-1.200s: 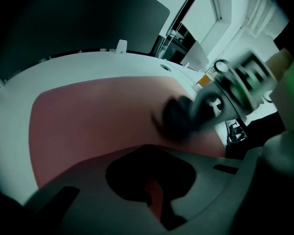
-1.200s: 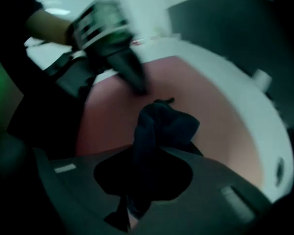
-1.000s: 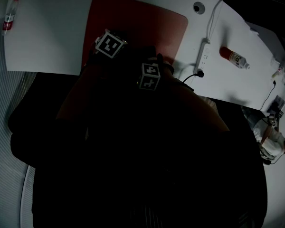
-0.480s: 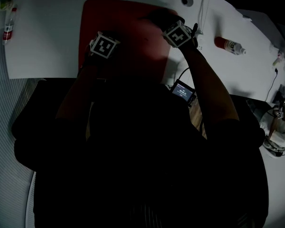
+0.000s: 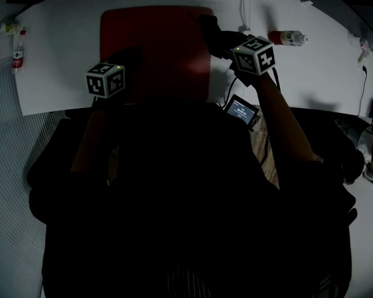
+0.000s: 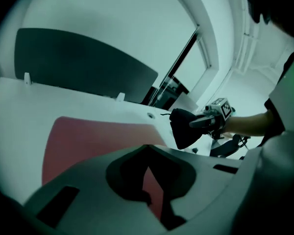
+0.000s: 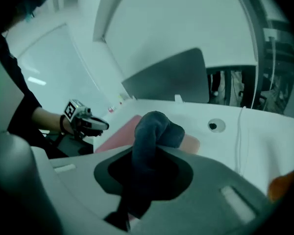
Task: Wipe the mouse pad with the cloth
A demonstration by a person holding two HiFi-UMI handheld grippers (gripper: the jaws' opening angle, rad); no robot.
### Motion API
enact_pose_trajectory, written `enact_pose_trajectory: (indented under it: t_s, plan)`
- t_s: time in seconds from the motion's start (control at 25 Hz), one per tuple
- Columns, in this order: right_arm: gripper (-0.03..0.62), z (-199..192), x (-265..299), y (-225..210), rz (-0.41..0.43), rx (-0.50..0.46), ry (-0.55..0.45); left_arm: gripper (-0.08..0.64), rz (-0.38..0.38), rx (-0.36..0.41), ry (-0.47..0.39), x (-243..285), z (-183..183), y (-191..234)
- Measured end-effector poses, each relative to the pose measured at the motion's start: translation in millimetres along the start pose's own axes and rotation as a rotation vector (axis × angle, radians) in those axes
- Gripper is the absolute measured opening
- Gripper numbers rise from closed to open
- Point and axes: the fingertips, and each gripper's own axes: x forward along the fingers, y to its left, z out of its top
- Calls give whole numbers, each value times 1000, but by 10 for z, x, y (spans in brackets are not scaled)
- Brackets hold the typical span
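The right gripper clamps the dark cloth, jaw tips buried in it, at the 2 o'clock edge of the red mouse pad. The left gripper, jaws together and empty, sits at 8 o'clock; the pad's near edge is lost in shadow

The mouse pad's middle lies bare, a wide lane between the left tool over its 8 o'clock side and the right tool at its 2 o'clock corner, where the bunched cloth blocks that corner. At 9 o'clock the table is open out to a bottle near its far left edge. At 1 o'clock a cable crosses the way. At 3 o'clock, beyond it, a second bottle lies on its side. At 5 o'clock a small screen sits just beside the pad's near corner.
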Motion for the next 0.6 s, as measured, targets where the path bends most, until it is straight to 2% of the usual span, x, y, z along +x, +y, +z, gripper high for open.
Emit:
enact_pose_trajectory:
  t_s: [0.08, 0.24, 0.4, 0.52, 0.6]
  plan:
    - [63, 69, -271, 167, 21, 6, -77, 8, -30, -11, -58, -145, 72, -225]
    - [61, 212, -768, 447, 26, -39, -197, 8, -69, 5, -164, -389, 325, -723]
    - [60, 254, -1020, 570, -10, -152, -236, 8, -127, 102, -265, -611, 785, -1244]
    - [60, 283, -1170, 742, 21, -142, -284, 8, -164, 161, -316, -752, 1019, -1566]
    - [60, 343, -1260, 856, 9, -147, -321, 8, -193, 213, -316, -771, 1055, -1726]
